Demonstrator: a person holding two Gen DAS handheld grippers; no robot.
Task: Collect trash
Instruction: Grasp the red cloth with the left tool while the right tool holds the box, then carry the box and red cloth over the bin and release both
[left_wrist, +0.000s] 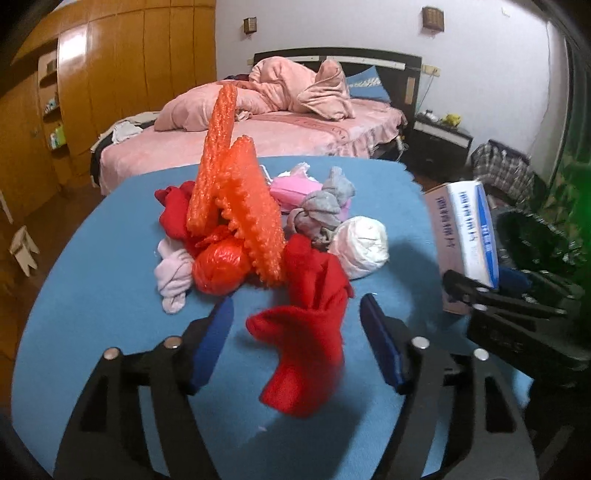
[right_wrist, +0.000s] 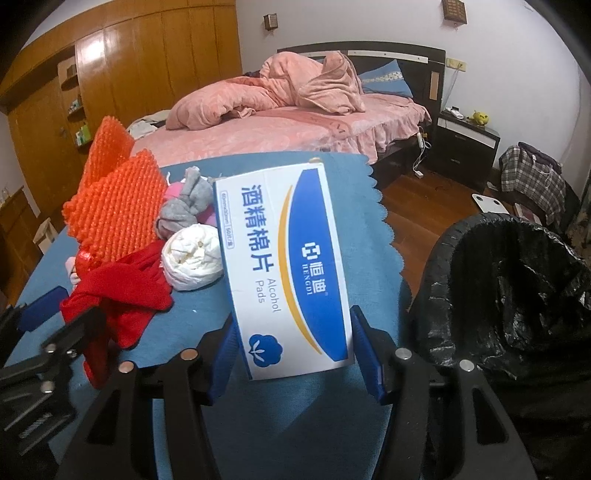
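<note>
Gripping the alcohol pads box (right_wrist: 286, 273) between its blue pads, our right gripper (right_wrist: 291, 350) has its jaws closed on the box's two long sides, and the box stands tilted above the right part of the desk (right_wrist: 207, 306), just left of the black-lined trash bin (right_wrist: 517, 288). Our left gripper (left_wrist: 297, 339) has its jaws spread wide with the red sock (left_wrist: 306, 332) lying between them, neither pad touching it as far as we can tell. Beyond the sock, toward the desk's middle, sits the rest of the pile: a white wad (left_wrist: 360, 245), a grey cloth (left_wrist: 321, 206), an orange foam net (left_wrist: 236, 199), a tied orange bag (left_wrist: 219, 267) and a pale pink cloth (left_wrist: 171, 278). We judge the step in hand to be carrying the box to the bin. Next we would swing the right gripper rightward past the desk's scalloped right edge until the box hangs over the bin's mouth, then release it; the left jaws would need to close on the sock.
</note>
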